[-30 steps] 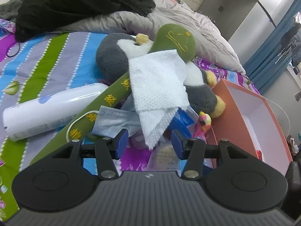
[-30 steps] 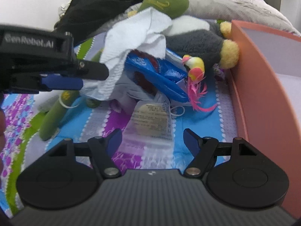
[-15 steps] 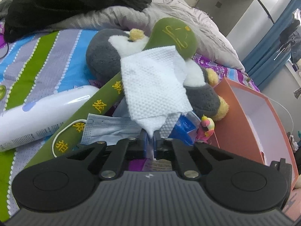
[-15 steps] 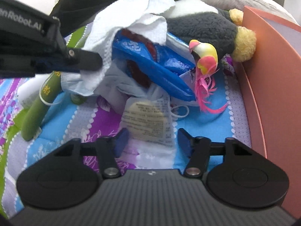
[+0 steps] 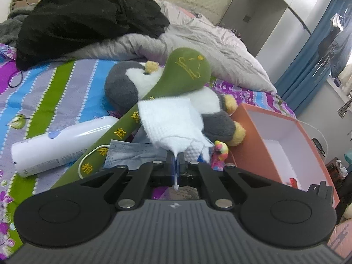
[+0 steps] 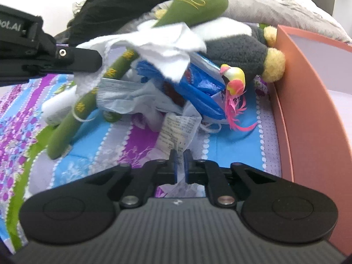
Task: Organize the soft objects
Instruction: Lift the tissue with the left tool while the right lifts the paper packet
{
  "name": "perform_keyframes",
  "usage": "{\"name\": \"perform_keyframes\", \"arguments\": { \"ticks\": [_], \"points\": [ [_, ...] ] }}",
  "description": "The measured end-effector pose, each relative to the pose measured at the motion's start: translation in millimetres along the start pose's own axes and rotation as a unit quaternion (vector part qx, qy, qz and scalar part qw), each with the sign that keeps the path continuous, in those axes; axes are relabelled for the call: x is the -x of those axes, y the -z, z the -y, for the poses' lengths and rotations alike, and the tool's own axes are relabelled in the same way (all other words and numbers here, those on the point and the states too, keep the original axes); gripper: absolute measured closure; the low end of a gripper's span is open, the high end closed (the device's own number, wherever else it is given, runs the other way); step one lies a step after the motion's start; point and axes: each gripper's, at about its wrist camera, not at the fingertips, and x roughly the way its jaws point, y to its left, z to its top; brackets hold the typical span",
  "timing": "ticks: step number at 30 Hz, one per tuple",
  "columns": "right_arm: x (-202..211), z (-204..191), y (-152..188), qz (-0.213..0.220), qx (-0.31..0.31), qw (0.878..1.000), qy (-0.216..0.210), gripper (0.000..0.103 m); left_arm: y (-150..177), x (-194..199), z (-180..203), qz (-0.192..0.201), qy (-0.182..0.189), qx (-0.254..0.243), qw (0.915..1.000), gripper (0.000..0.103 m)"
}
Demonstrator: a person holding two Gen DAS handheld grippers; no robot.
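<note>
A white cloth (image 5: 173,123) is draped over a green plush stick (image 5: 184,74) and a grey penguin plush (image 5: 123,83). My left gripper (image 5: 176,169) has its jaws closing tight on the cloth's lower tip, and the pads press on it. In the right wrist view the left gripper (image 6: 100,58) holds the cloth (image 6: 162,41) up at the left. My right gripper (image 6: 180,165) has its jaws closing on a clear plastic bag with a printed label (image 6: 178,129), pinched at its near edge. A blue face mask (image 5: 132,154) lies under the cloth.
An orange box (image 5: 275,145) stands open at the right, its wall (image 6: 297,110) close beside my right gripper. A white bottle (image 5: 63,140), a blue packet (image 6: 198,83) and a pink bird toy (image 6: 234,79) lie in the pile. Black clothing (image 5: 88,19) and a grey duvet lie behind.
Both grippers went from open to shut. The left closed on the white cloth's tip and lifted slightly. The right closed on the plastic bag, which now bunches up.
</note>
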Motion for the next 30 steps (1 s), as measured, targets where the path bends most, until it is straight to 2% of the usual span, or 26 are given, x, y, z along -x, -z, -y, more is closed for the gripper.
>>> {"name": "perform_keyframes", "arguments": {
  "ticks": [10, 15, 22, 30],
  "points": [
    [53.1, -16.4, 22.3, 0.011, -0.002, 1.0, -0.005, 0.095, 28.7, 77.6, -3.5, 0.027, -0.004, 0.006, 0.9996, 0.101],
    [77.2, -27.6, 40.5, 0.009, -0.003, 1.0, -0.012, 0.095, 61.0, 113.3, -12.2, 0.022, -0.008, 0.016, 0.9996, 0.101],
    [96.8, -35.9, 72.6, -0.013, -0.019, 0.999, -0.029, 0.095, 118.3, 141.8, -27.4, -0.008, -0.019, 0.033, 0.9992, 0.101],
    [99.9, -34.3, 101.7, -0.039, -0.038, 0.998, -0.028, 0.093, 179.3, 139.9, -44.1, -0.068, -0.032, 0.049, 0.996, 0.1]
  ]
}}
